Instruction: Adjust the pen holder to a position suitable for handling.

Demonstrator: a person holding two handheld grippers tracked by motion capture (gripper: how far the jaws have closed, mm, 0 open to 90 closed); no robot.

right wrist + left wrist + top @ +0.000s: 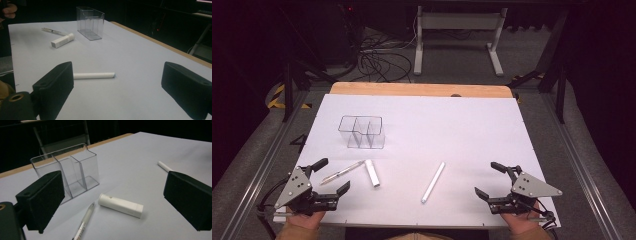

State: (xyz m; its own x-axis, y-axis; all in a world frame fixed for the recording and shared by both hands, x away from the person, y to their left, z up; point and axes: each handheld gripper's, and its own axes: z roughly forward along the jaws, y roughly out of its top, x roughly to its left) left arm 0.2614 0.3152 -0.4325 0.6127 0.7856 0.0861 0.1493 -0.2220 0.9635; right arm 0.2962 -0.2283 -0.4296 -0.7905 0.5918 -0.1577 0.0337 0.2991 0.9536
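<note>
- Left gripper: jaws wide, empty, near the clear pen and short white tube.
- Clear organizer (its partitions show plainest in the left gripper view).
- Long white stick between the grippers.
- Right gripper: jaws wide, empty.

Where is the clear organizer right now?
In the high view, the clear organizer stands upright on the table's left half, beyond the pen and short white tube.

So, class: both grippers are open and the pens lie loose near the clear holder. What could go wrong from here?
1. The white stick is round and lies free, so it may roll when jaws close on it.
2. The pen touches the white tube; grabbing one may nudge the other.
3. The holder looks light and could tip if bumped.
</note>
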